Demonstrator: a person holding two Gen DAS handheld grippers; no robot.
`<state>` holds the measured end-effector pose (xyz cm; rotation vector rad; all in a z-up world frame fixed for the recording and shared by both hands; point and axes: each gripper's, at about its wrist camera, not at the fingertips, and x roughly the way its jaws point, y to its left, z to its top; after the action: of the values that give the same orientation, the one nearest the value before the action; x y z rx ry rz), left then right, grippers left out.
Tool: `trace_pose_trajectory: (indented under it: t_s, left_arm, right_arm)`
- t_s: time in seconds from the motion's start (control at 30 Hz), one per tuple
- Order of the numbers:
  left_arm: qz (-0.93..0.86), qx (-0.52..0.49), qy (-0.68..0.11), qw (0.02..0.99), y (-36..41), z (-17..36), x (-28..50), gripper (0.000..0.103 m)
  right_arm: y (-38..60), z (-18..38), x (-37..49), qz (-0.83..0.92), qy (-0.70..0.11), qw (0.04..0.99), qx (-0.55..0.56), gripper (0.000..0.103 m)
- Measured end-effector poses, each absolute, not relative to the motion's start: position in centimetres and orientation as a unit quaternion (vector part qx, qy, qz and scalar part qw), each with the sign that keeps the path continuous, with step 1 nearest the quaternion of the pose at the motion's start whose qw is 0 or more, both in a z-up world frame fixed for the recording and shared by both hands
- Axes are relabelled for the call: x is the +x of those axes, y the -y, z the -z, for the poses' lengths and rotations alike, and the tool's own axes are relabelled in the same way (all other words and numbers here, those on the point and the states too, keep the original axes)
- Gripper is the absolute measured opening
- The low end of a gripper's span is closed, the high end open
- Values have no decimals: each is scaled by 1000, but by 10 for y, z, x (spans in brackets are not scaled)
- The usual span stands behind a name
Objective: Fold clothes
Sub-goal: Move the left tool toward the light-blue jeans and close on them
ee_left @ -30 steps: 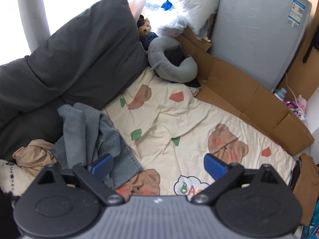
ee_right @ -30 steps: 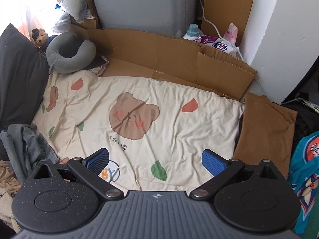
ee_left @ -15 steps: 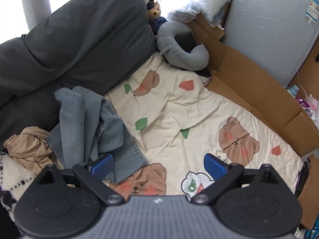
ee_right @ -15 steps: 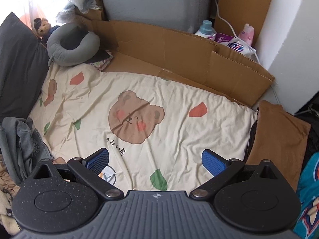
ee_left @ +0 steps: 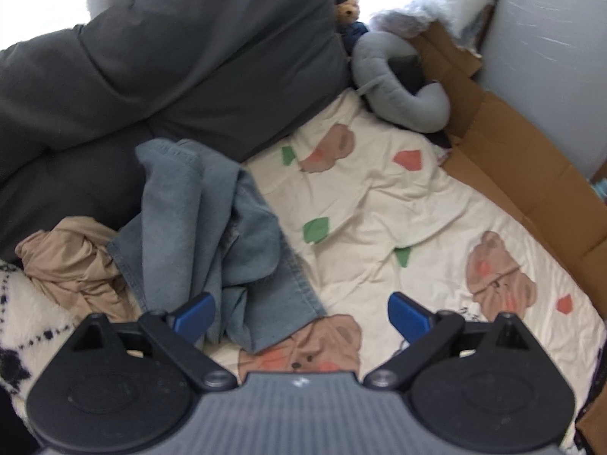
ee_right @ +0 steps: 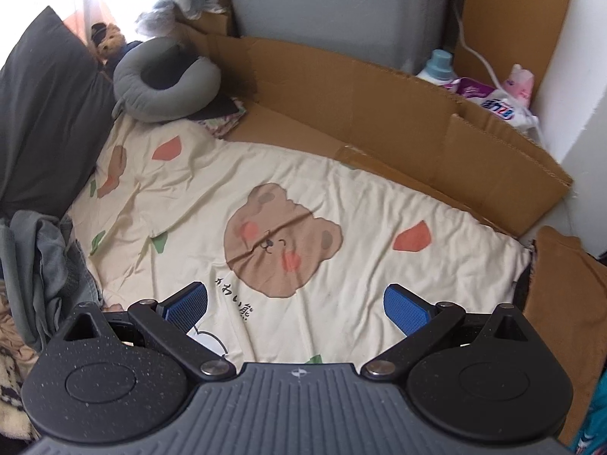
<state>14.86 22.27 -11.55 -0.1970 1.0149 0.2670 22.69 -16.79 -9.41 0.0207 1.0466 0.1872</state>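
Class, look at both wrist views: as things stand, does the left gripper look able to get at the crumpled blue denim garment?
Probably yes. The left gripper is open, and the denim garment lies on top of the pile, just ahead of its left finger, with nothing covering it.

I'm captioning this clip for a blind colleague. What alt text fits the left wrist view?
Open left tongs hover above crumpled blue jeans lying at the edge of a cream bear-print sheet. A tan garment is bunched left of the jeans, dark grey pillows lie behind, and a grey neck pillow sits by cardboard.
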Motion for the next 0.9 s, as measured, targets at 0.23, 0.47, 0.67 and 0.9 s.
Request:
trace_pose_trajectory:
  t_s: [0.23, 0.47, 0.67, 0.9]
  left_arm:
    - [-150, -91, -485, 857, -239, 155, 155, 95]
    - [-177, -86, -478, 856, -267, 185, 164, 88]
    - [-202, -66, -491, 845, -288, 206, 176, 87]
    - [-211, -61, -512, 831, -309, 240, 178, 87]
  right_arm:
    - [151, 125, 236, -134, -501, 855, -5, 102]
    - [143, 167, 239, -163, -493, 855, 4, 101]
    - [131, 205, 240, -182, -506, 843, 15, 101]
    - [111, 246, 236, -197, -518, 833, -7, 101]
